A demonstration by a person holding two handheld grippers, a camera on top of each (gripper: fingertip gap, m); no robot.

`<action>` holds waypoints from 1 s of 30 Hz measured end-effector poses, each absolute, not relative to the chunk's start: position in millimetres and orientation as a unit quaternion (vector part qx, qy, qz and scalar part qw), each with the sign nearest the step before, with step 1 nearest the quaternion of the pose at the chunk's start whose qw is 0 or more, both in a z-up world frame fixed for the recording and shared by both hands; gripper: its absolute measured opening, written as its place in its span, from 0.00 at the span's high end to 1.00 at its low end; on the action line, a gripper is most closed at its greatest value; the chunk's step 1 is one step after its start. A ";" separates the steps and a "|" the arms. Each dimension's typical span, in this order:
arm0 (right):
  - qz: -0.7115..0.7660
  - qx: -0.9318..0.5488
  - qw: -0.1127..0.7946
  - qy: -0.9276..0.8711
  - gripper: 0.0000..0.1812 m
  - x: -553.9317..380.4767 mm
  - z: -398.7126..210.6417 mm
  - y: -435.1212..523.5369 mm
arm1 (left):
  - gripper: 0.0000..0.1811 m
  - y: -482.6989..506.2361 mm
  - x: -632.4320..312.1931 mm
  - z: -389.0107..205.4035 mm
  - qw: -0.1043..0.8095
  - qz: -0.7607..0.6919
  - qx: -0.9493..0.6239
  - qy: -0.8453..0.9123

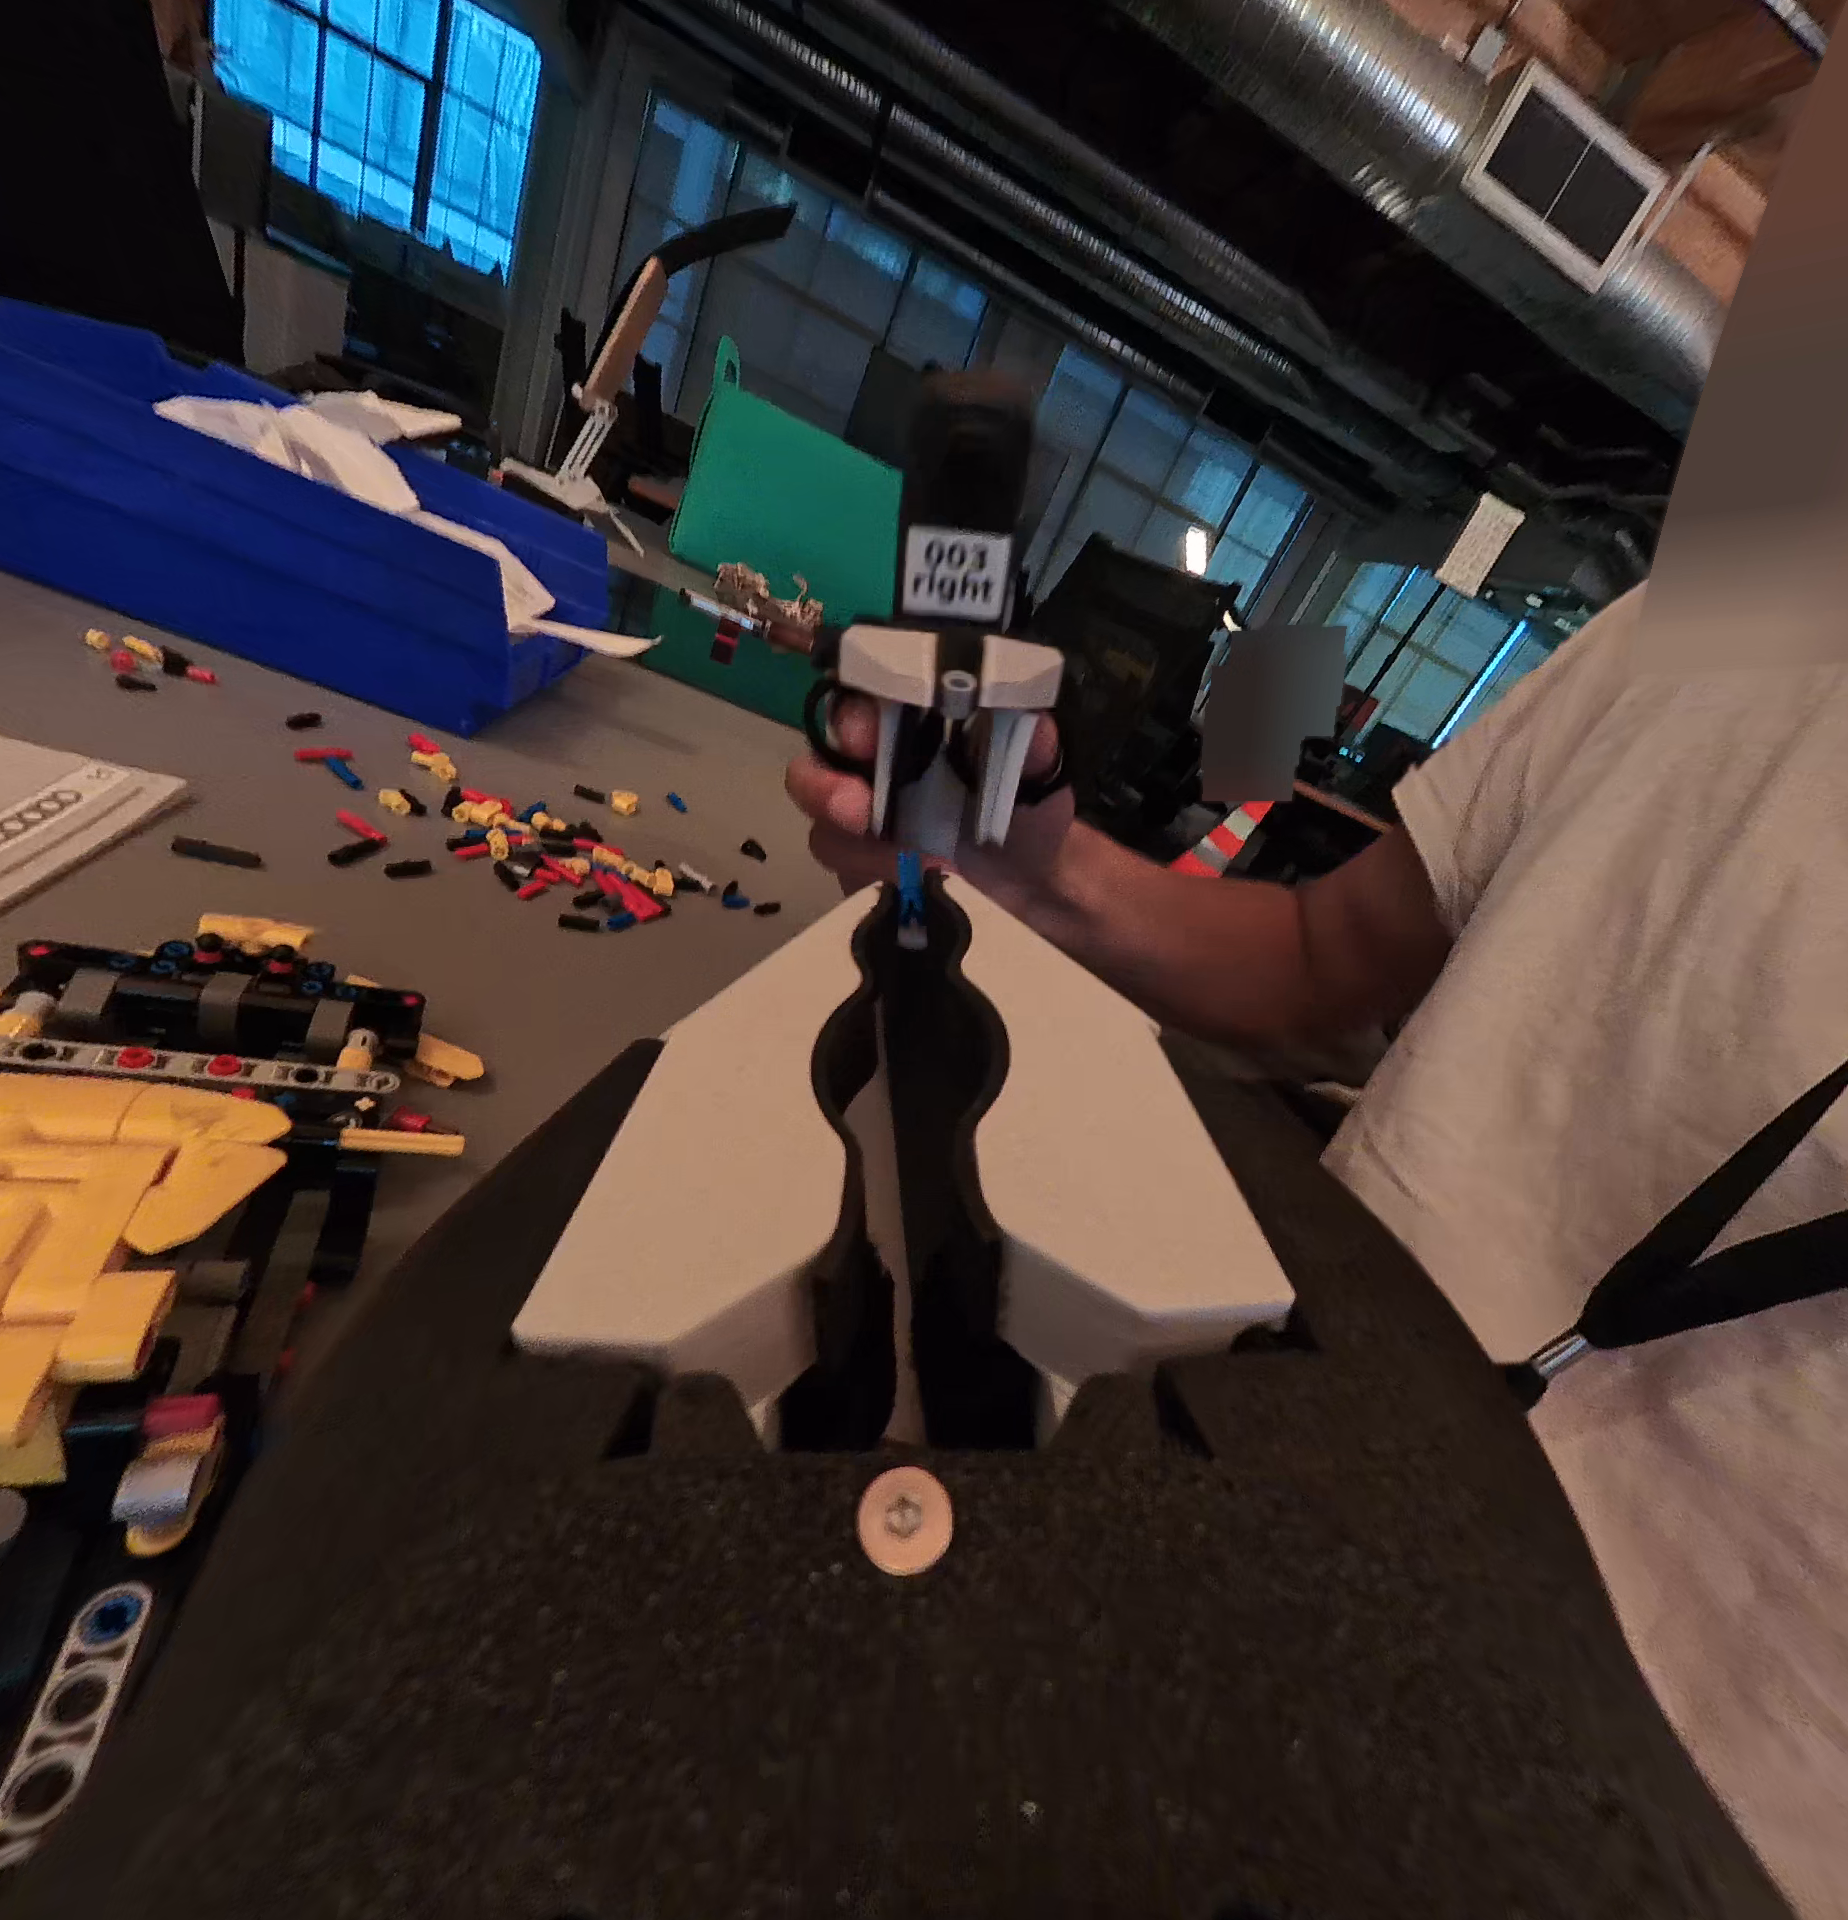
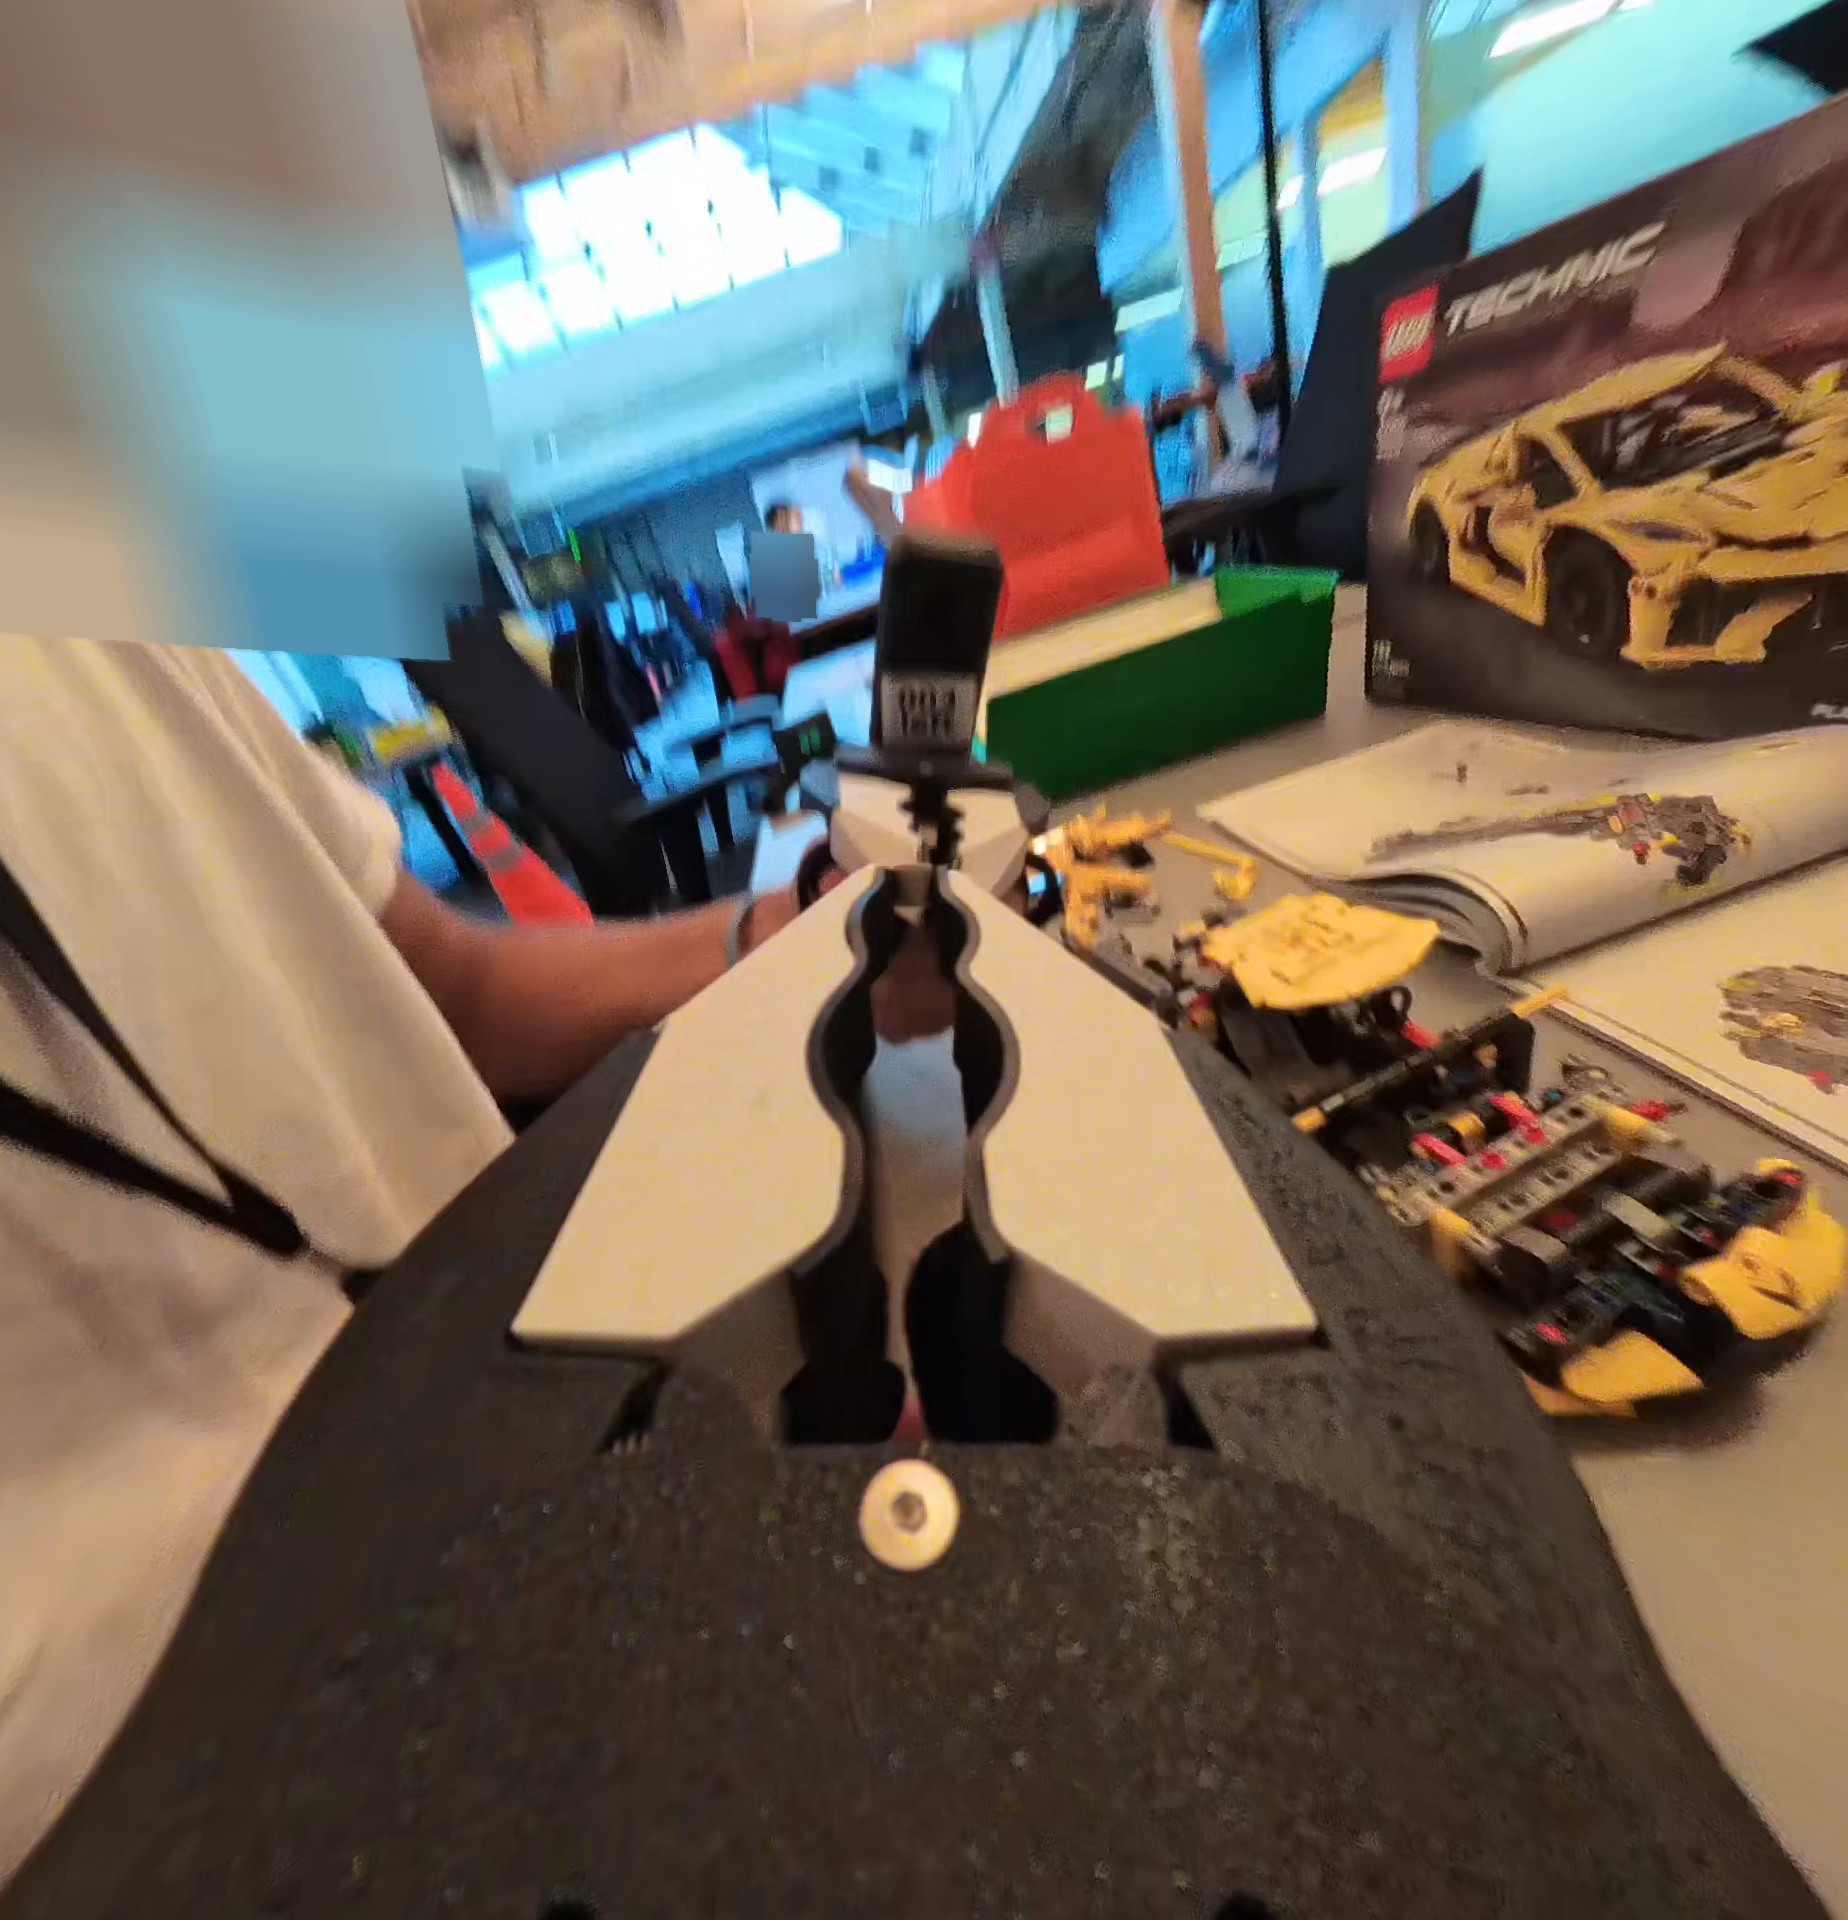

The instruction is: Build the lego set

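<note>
I see two hand-held grippers raised above a grey table (image 1: 608,966), pointing at each other tip to tip. My left gripper (image 1: 909,914) has its two pale fingers drawn together to a narrow slit, pinching a small blue pin (image 1: 908,896) at the very tip. The pin stands upright, sticking out beyond the fingertips.

Straight ahead of it, just beyond the pin, is the right gripper (image 1: 939,821), held in a person's hand (image 1: 847,810). From this side its fingers stand a little apart, with a pale grey piece (image 1: 935,805) hanging between them; I cannot tell whether they grip it. The right wrist view is blurred: there the right gripper's (image 2: 915,899) fingers are nearly closed at the tip, and I cannot make out what lies between them.

Below and to the left of my left gripper, the partly built yellow and black car (image 1: 120,1143) lies on the table. Farther ahead on the left, loose red, black, yellow and blue pieces (image 1: 546,842) are scattered, with a blue bin (image 1: 224,540) behind them holding white bags (image 1: 317,436).

To the right of the right gripper, a second car section (image 2: 1585,1205) rests on the table. An open instruction booklet (image 2: 1585,831) and the set's box (image 2: 1626,478) lie beyond it.
</note>
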State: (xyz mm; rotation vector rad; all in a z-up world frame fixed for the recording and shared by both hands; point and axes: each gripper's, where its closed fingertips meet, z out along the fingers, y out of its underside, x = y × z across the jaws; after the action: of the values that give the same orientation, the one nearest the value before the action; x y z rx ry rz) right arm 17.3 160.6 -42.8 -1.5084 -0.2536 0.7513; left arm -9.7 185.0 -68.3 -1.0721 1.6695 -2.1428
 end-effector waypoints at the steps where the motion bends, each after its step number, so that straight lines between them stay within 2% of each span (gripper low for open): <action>1: 0.341 -0.657 0.666 -0.089 0.97 18.1 -40.5 165.9 | 0.97 186.8 -10.8 -63.4 0.114 -0.738 -0.360 0.559; 5: 0.363 -0.623 0.691 -0.053 0.97 7.7 -35.3 185.9 | 0.97 193.1 -15.0 -48.4 0.120 -0.765 -0.345 0.531; 12: 0.426 -0.595 0.680 -0.031 0.97 -8.9 -36.4 204.0 | 0.97 203.2 -18.2 -38.3 0.130 -0.782 -0.338 0.507; 21: 0.404 -0.614 0.677 -0.043 0.96 -8.8 -38.4 205.8 | 0.97 205.9 -17.3 -38.2 0.139 -0.779 -0.340 0.507; 25: 0.254 -0.691 0.667 -0.113 0.97 -2.8 -52.3 207.3 | 0.97 204.8 -15.3 -42.2 0.142 -0.771 -0.346 0.516; 30: -0.086 -0.751 0.579 -0.307 0.97 5.6 -67.4 201.8 | 0.98 198.9 -7.8 -59.4 0.146 -0.736 -0.368 0.549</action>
State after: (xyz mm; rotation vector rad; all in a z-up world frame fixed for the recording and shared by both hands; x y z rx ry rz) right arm 5.6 201.8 -67.4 -1.7561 -0.7169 -0.2010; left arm -7.8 198.9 -59.4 -1.0599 1.5811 -2.1193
